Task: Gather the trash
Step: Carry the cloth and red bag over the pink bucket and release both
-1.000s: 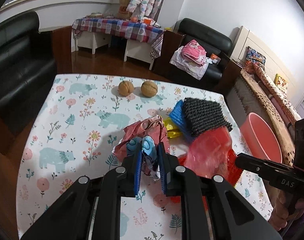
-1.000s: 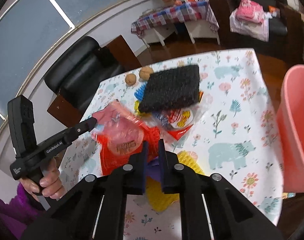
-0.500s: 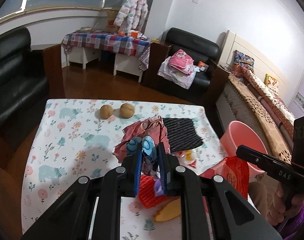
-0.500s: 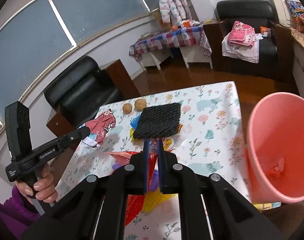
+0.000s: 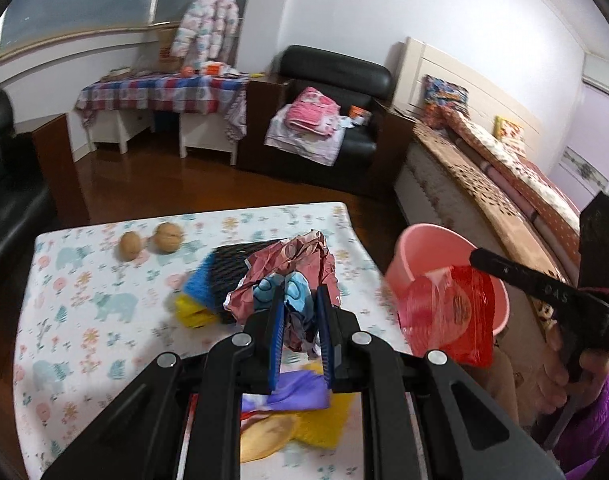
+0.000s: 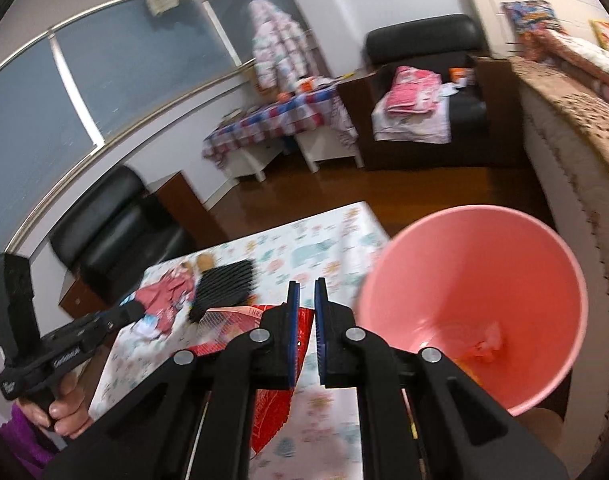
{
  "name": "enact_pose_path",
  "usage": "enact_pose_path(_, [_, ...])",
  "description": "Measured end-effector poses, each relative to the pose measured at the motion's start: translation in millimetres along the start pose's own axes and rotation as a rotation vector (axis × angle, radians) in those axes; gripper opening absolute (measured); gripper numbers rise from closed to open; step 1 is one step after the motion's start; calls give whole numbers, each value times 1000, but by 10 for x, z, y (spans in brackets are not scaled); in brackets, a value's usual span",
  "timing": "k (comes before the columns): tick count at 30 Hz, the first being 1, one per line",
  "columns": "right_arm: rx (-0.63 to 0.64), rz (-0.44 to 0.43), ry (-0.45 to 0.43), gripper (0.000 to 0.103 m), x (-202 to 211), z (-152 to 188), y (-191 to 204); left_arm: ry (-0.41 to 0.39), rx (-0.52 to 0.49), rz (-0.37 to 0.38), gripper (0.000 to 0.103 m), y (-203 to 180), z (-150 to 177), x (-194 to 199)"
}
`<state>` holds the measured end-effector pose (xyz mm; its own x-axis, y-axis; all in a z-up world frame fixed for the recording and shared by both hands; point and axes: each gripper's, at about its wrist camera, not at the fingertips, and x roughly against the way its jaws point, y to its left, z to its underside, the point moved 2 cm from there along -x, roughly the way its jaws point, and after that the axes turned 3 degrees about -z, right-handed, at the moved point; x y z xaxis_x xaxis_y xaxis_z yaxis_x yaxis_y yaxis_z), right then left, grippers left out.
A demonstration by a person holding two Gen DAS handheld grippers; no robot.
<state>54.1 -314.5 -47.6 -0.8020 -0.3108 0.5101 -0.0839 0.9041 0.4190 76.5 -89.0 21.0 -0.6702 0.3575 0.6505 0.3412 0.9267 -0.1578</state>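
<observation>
Hand-held gripper (image 5: 300, 316) pinches crumpled wrapper (image 5: 292, 264); other (image 6: 306, 320) grips red packet (image 6: 280, 392).

Left gripper (image 5: 299, 316) angled downward, jaws clamped on a crumpled wrapper (image 5: 292, 268) — right gripper (image 6: 305, 320) tilted down too, jaws nearly together, pinching a red packet (image 6: 272, 360).

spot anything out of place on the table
Yes: loose wrappers lie strewn on the near part of the table, beside a black mesh pad lying over blue and yellow pieces. Two walnuts sit apart near the far edge.
</observation>
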Motion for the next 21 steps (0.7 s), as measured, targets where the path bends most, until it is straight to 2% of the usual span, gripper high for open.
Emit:
enact_pose_path(13, [-80, 190, -114, 8, 402, -166, -762, 51, -122, 119, 15, -796, -79, -387])
enact_pose_path(21, [-103, 279, -127, 8, 466, -148, -1041, 82, -182, 190, 15, -1188, -57, -585])
